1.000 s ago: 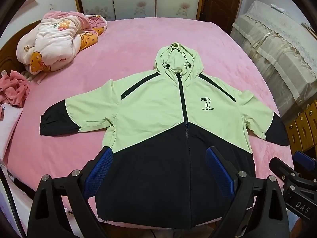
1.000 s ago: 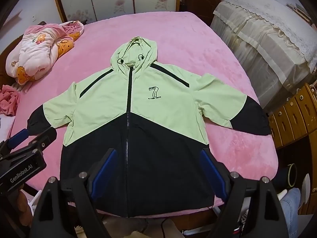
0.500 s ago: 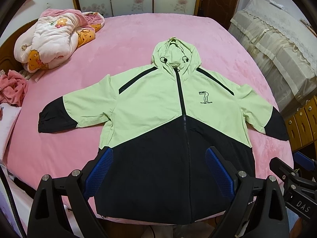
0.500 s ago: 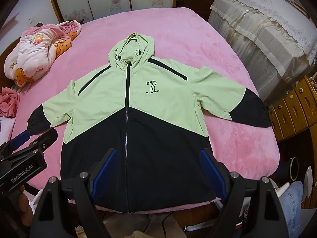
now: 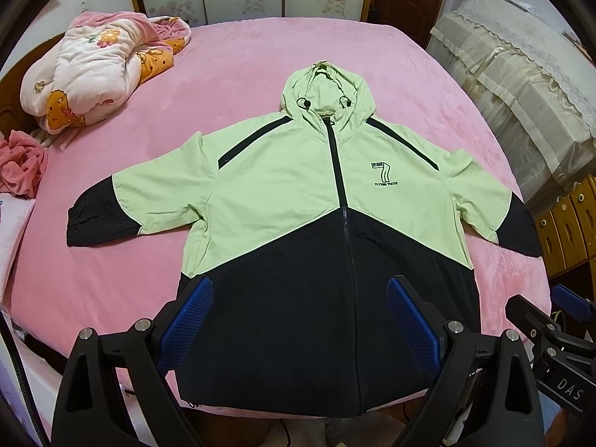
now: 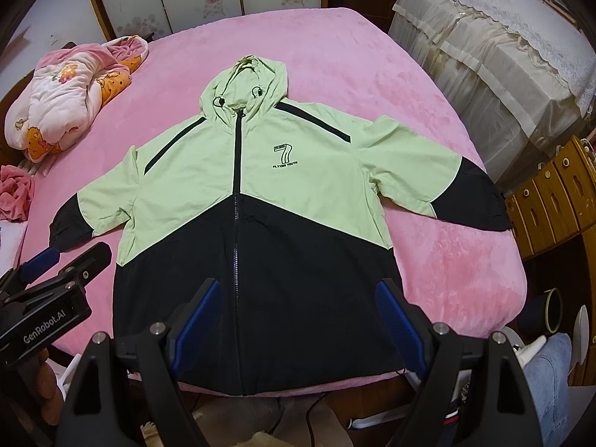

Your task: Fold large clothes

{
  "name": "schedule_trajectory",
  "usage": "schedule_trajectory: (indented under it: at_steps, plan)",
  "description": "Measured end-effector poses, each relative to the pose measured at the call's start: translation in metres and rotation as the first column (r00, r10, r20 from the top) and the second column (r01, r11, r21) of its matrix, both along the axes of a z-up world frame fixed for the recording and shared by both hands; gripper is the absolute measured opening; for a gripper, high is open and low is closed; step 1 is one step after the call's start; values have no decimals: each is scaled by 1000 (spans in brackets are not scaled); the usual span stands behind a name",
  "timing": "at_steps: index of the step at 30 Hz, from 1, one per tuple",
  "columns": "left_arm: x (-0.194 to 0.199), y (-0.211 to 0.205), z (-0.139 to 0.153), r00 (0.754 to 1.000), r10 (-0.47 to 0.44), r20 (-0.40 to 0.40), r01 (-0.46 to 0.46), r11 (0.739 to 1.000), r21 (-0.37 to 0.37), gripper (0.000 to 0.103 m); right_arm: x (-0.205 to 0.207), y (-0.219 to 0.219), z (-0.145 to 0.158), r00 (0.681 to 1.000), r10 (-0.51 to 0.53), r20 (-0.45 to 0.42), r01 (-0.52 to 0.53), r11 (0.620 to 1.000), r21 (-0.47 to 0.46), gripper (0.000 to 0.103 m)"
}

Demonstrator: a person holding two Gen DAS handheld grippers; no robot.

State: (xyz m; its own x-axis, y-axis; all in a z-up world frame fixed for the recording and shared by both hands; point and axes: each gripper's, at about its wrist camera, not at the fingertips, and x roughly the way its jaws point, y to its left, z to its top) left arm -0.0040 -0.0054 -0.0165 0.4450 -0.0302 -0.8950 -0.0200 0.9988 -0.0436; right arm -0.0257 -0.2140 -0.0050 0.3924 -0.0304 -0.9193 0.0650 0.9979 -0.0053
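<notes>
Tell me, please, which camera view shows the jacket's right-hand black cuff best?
The right wrist view: there the black cuff lies whole on the pink bed, well inside the frame. In the left wrist view the same cuff sits near the edge, squeezed by the fisheye.

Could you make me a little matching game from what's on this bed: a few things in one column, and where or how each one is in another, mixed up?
Things:
1. hooded jacket
2. floral quilt
3. pink cloth
4. left gripper

Places or states:
A. bundled up at the bed's far left corner
B. open, hovering over the black hem
C. spread flat, zipped, sleeves out
D. crumpled at the bed's left edge

Pairs: 1-C, 2-A, 3-D, 4-B
</notes>
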Motion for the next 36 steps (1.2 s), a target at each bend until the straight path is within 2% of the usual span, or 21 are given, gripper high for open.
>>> schedule_trajectory:
  at_steps: [14,36]
  plan:
    - [6,5,0,1000,-17,16,17,999,-27,94,-3,9,4,1000,-20,14,21,999,-30,85]
    - [14,10,-1,994,-99,36,100,995,-15,94,-6,24,3,997,-73,10,73,997,-38,85]
